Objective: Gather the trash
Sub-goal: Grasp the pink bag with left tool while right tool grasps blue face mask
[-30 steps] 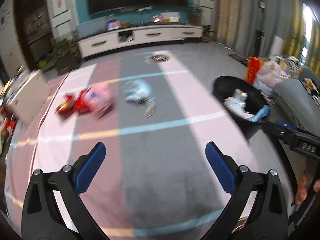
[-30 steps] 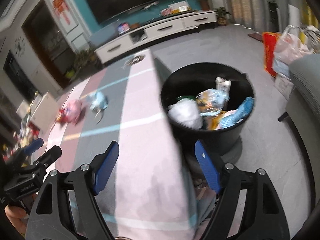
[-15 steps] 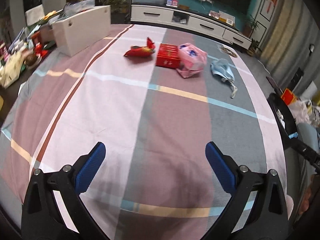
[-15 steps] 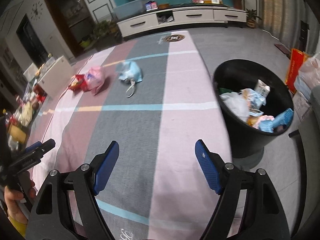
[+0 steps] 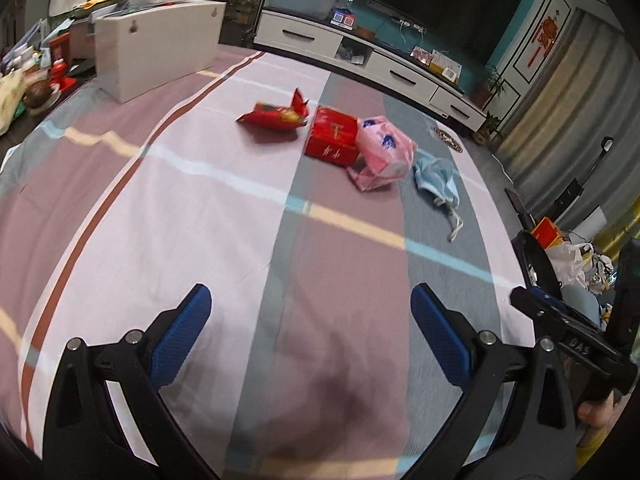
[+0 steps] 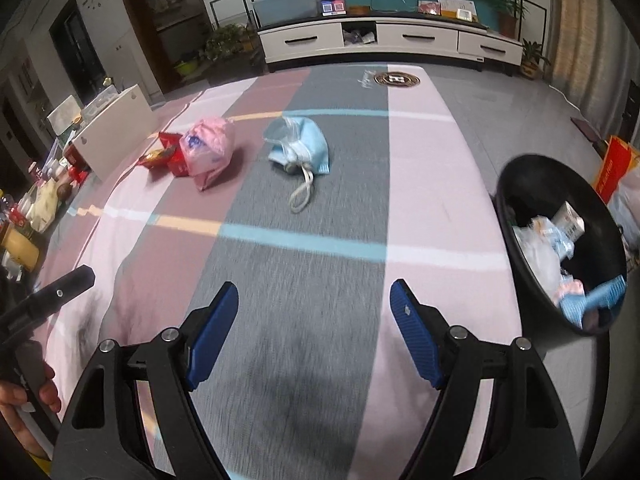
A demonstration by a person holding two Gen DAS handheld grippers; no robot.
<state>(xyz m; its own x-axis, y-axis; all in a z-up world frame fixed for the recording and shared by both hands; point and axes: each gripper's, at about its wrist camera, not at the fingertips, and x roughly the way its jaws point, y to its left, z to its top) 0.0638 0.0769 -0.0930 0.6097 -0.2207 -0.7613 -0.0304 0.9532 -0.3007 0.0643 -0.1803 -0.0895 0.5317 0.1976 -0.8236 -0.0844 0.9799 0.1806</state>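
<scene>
While both your left tongs (image 5: 310,330) and right tongs (image 6: 314,330) hang spread and empty, the blue face mask (image 6: 300,146) lies just right of the pink bag (image 6: 210,148) on the worktop (image 6: 420,184).

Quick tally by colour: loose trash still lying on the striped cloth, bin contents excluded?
Red: 2, a crinkled red foil snack wrapper and a red cardboard box
Pink: 1, a pink plastic bag
Light blue: 1, a crumpled light blue face mask with white loops
Total: 4
</scene>
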